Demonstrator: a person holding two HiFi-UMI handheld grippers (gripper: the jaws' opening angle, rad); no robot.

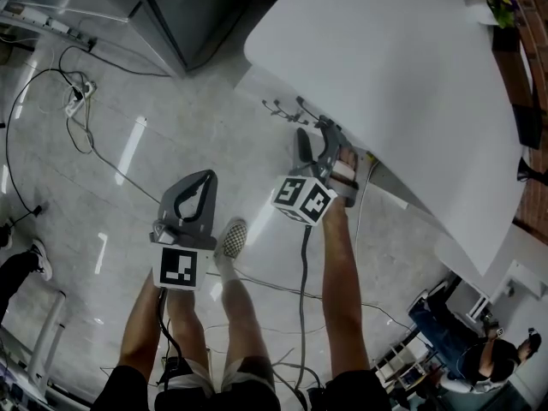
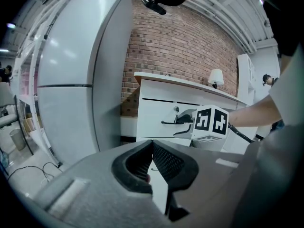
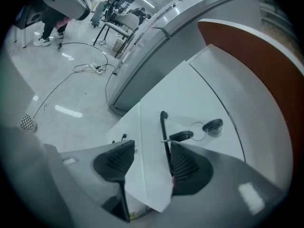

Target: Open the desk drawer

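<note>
The white desk (image 1: 385,75) stands to the right, and its drawer front (image 3: 190,103) carries a thin black bar handle (image 3: 164,132). A key (image 3: 182,136) hangs on a ring from the lock (image 3: 212,125) beside it. My right gripper (image 3: 148,156) is open at the drawer, the handle lying just inside its right pad (image 3: 183,163), while the left pad (image 3: 116,160) stands clear of it. From the head view the right gripper (image 1: 315,144) reaches under the desk top. My left gripper (image 1: 204,176) hangs over the floor, away from the desk, shut with nothing in it (image 2: 152,144).
A tall grey cabinet (image 2: 71,80) stands left of the desk against a brick wall. Cables (image 1: 86,135) and a power strip (image 1: 79,97) lie on the floor at the left. The person's shoe (image 1: 231,238) is below the grippers. Another person (image 1: 479,349) sits at lower right.
</note>
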